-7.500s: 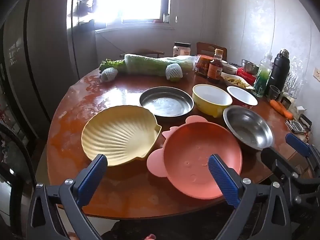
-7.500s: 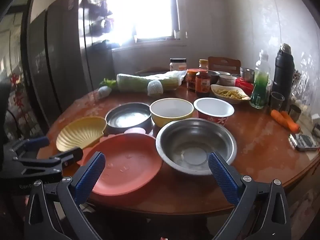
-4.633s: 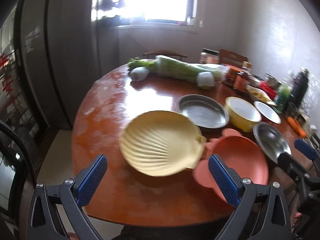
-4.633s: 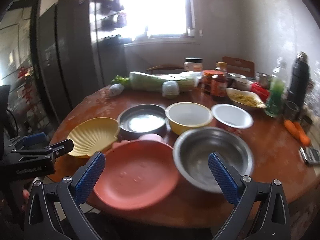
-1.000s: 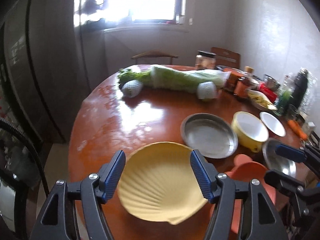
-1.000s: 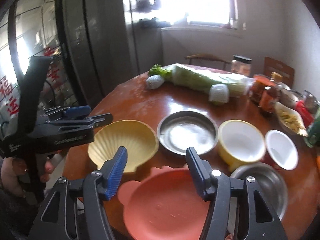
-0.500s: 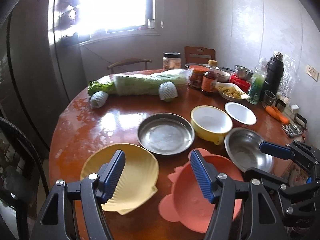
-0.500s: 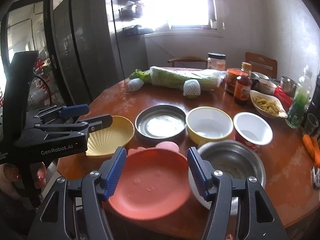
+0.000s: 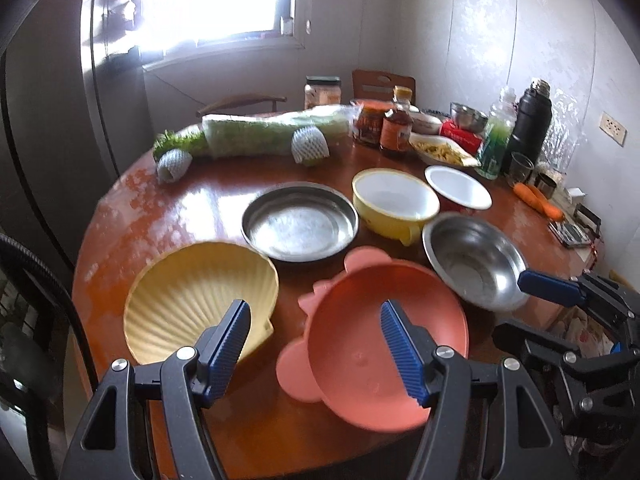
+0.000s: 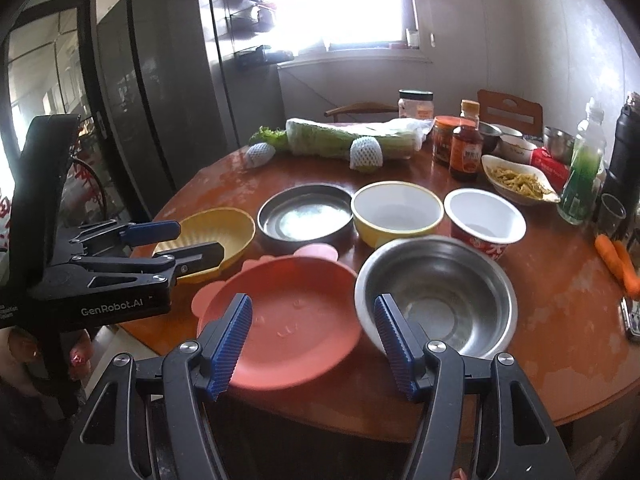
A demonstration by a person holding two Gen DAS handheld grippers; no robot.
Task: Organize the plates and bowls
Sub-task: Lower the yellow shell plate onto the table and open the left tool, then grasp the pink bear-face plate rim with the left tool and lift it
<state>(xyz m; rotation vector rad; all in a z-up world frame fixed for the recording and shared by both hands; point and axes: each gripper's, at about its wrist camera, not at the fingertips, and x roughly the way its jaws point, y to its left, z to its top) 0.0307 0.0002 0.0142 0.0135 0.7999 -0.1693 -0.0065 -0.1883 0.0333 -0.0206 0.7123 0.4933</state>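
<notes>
Nearest: left gripper (image 9: 316,340), jaws apart and empty, hanging over the gap between the shell plate (image 9: 200,300) and the pink plate (image 9: 384,344). Right gripper (image 10: 312,336), jaws likewise apart, nothing between them, above the seam where the pink plate meets the steel bowl (image 10: 436,292).

Front row, on the round table (image 9: 168,208): shell plate at left, pink plate centre with its near rim close to the table edge, steel bowl at right, just beside the pink plate.

Second row: steel pan (image 9: 300,220), yellow bowl (image 9: 394,200), white cup (image 10: 484,216).

Far side: wrapped cabbage (image 9: 272,134), sauce bottle (image 10: 465,154), flask (image 9: 530,124), carrots (image 10: 618,258).

Hazards, judged: a nudge to the pink plate's rim could tip it off the edge; steel rims are slick and may slip from rubber pads; crowded neighbours may get knocked.
</notes>
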